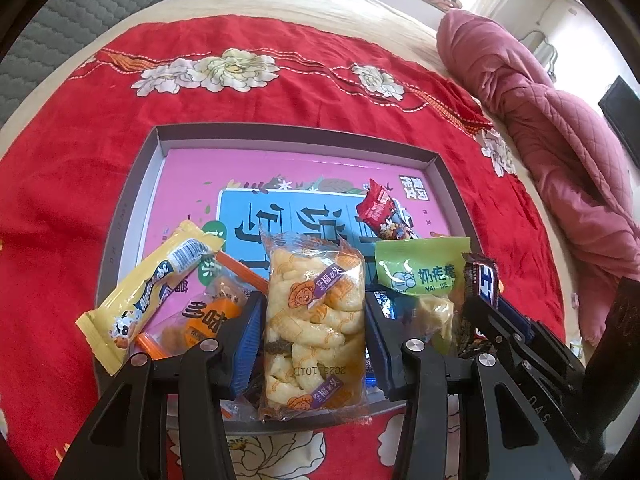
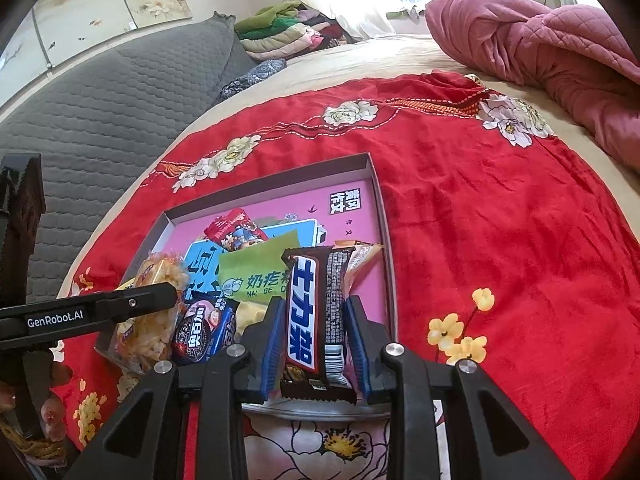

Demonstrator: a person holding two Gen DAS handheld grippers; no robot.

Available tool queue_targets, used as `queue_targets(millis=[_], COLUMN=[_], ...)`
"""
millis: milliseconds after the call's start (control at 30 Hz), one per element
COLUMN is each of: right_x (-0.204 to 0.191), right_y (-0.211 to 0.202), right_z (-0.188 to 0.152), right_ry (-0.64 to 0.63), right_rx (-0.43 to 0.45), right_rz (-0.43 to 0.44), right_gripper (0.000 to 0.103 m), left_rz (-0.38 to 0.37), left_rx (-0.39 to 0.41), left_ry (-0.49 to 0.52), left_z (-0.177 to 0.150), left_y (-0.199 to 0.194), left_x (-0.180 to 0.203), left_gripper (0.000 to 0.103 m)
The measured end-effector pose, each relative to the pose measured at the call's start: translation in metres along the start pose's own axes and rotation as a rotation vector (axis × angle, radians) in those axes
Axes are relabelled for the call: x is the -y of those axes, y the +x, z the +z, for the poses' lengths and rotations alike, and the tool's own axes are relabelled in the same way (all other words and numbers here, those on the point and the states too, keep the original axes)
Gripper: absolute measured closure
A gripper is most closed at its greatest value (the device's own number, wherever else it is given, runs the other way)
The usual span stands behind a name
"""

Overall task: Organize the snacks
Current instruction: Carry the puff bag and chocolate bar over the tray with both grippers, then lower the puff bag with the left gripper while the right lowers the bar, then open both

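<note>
A shallow grey box (image 1: 448, 184) with a pink printed floor lies on a red floral cloth. My left gripper (image 1: 316, 320) is shut on a clear bag of puffed rice rolls (image 1: 316, 312), held upright over the box's near edge. My right gripper (image 2: 314, 332) is shut on a brown chocolate bar (image 2: 316, 312) over the box's near right corner (image 2: 390, 320). Inside the box lie a green milk-candy pack (image 1: 420, 268), a red wrapper (image 1: 376, 204), a yellow stick pack (image 1: 152, 296), an orange pack (image 1: 204, 320) and a blue cookie pack (image 2: 204, 328).
The red cloth (image 2: 500, 208) covers a beige bed. A pink quilt (image 2: 540, 40) is bunched at the far right. A grey quilted headboard (image 2: 100, 112) runs along the left, with folded clothes (image 2: 280, 36) beyond. A hand (image 2: 48, 408) holds the left gripper's handle.
</note>
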State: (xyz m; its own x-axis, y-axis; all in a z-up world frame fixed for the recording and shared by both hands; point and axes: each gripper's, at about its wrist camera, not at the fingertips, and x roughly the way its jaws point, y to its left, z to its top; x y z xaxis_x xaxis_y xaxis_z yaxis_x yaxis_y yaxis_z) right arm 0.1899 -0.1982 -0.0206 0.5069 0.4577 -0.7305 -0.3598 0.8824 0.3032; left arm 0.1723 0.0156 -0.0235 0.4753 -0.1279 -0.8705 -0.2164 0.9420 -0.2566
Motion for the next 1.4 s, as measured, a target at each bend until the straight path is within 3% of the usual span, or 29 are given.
queue_targets(millis=[667,900,1167,1400], right_x=[-0.001,-0.001,-0.002,-0.006], right_y=[-0.004,-0.008,-0.013,-0.027], right_z=[0.002,0.003,0.005,0.007], right_ry=[0.004,0.010,0.014,0.011], right_rx=[0.019,0.026,0.044,0.082], right_rz=[0.011,0.018,0.030,0.046], right_gripper=[0.071,0.066,0.058,0.044], left_rz=[-0.004,0.003,0.000,0.003], left_rx=[0.028,0.038,0.054,0.065], left_ry=[0.005,0.002,0.010,0.031], left_z=[0.004,0.004,0.004,-0.005], left_y=[-0.011,-0.017,-0.028,-0.042], left_x=[0.002,0.001,0.002,0.004], left_gripper=[0.052,0.045,0.042,0.040])
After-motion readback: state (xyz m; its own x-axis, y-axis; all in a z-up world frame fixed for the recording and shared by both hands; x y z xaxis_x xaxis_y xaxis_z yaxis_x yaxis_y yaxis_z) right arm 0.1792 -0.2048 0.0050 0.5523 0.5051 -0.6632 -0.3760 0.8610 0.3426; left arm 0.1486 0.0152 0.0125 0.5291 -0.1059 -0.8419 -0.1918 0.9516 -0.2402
